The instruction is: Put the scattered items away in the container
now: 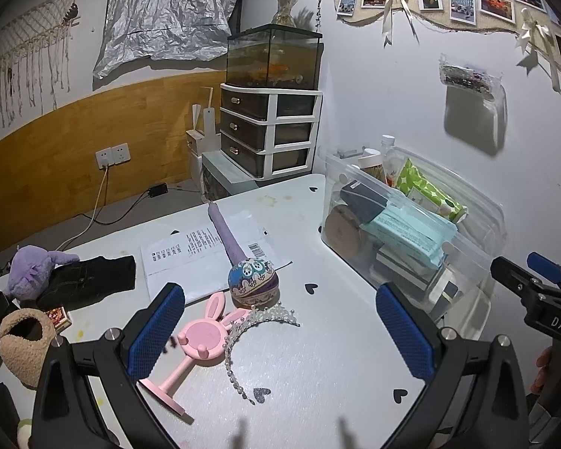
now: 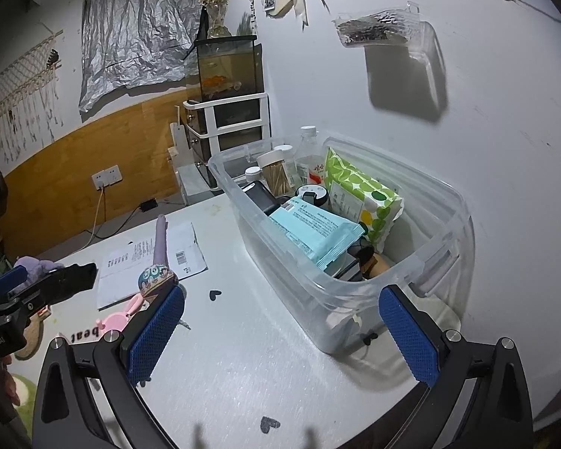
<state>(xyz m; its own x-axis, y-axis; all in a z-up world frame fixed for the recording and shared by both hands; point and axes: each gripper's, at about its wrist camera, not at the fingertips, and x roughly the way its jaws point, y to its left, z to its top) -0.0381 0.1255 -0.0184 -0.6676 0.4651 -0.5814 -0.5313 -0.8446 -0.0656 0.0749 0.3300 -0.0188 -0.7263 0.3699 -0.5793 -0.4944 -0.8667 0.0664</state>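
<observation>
Beside the container: clear container (image 2: 340, 292) is sitting nearly full.
Left gripper (image 1: 280, 336): hovering wide open, empty, over pearl headband (image 1: 260, 321).
Right gripper (image 2: 280, 333): gaping wide, empty.
Risk: headband is likely snagging the touching pink bunny stand (image 1: 202, 336).

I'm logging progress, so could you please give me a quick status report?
Left hand-held gripper open, right hand-held gripper open, both empty. Container partly filled. Pink rabbit stand, pearl tiara, painted maraca still on table. Nothing blocking.
</observation>
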